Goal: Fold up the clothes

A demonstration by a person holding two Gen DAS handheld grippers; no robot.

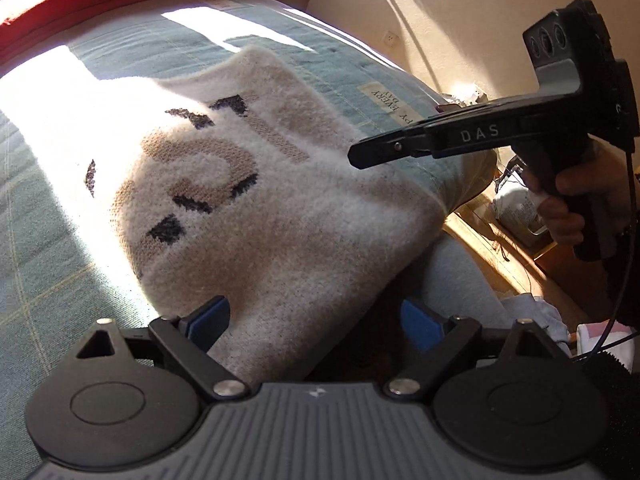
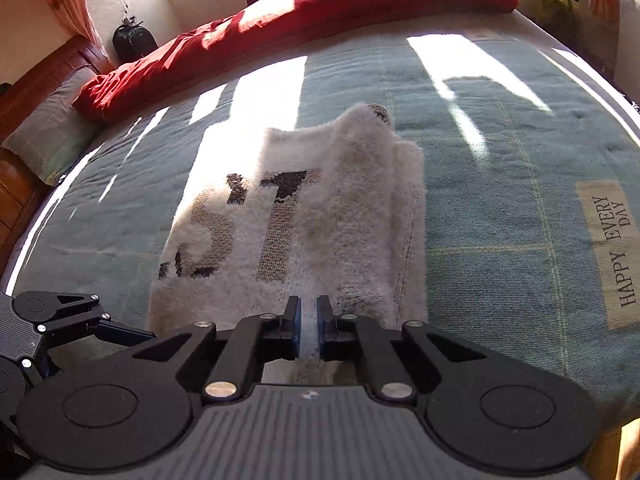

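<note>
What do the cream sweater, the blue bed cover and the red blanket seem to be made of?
Cream sweater: probably a fuzzy wool or acrylic knit; loose fibres stand up, and knit stitches show in the brown letters.
Blue bed cover: looks like matte woven cotton, quilted, with pale stitched lines and a sewn printed label.
Red blanket: soft matte fabric, heaped in thick folds; the fibre cannot be told.

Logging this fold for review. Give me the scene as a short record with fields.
garment: fuzzy cream knit sweater with tan and dark lettering, partly folded
surface: blue-green checked bedspread
behind: crumpled red blanket
left tool: open, pads apart over the sweater's near edge
right tool: pads nearly together, narrow gap; pinching fabric not confirmable
label: cream patch reading HAPPY EVERY DAY
</note>
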